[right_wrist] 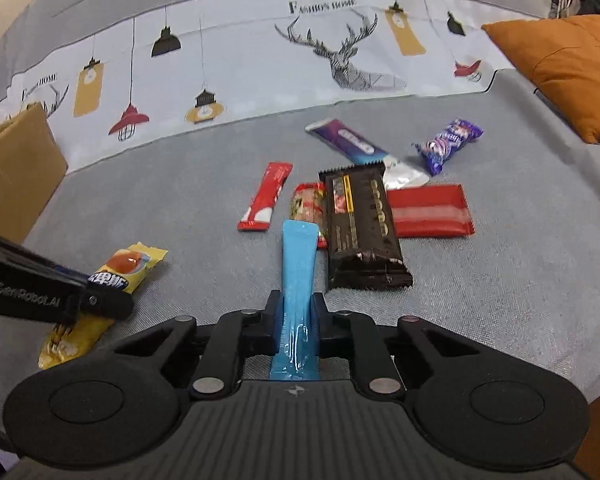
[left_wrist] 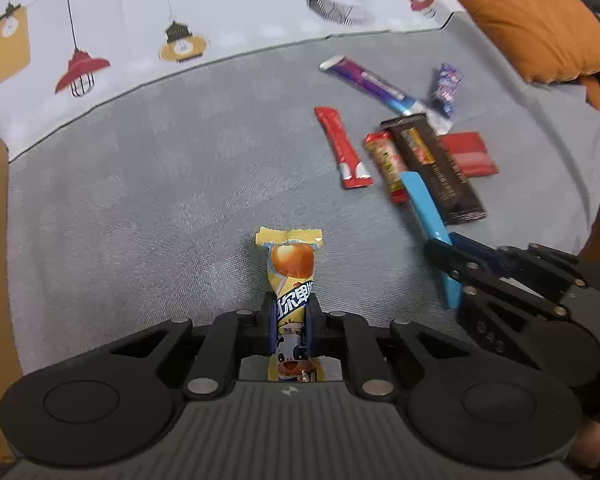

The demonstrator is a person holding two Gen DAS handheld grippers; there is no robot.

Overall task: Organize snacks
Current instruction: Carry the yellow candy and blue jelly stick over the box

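Note:
My left gripper (left_wrist: 291, 312) is shut on a yellow snack pack (left_wrist: 291, 276) with a cow print, held just above the grey sofa seat; it also shows in the right wrist view (right_wrist: 112, 276). My right gripper (right_wrist: 296, 312) is shut on a blue snack stick (right_wrist: 298, 276), also seen in the left wrist view (left_wrist: 426, 212). Ahead lie a red stick (right_wrist: 266, 196), a small red-orange pack (right_wrist: 310, 208), a dark brown bar (right_wrist: 360, 224), a flat red pack (right_wrist: 432, 210), a purple bar (right_wrist: 350, 142) and a purple candy pack (right_wrist: 448, 142).
The grey sofa seat (right_wrist: 500, 280) has a patterned white backrest cover (right_wrist: 260, 60). An orange cushion (right_wrist: 572, 68) lies at the right. A cardboard box (right_wrist: 16, 172) stands at the left edge.

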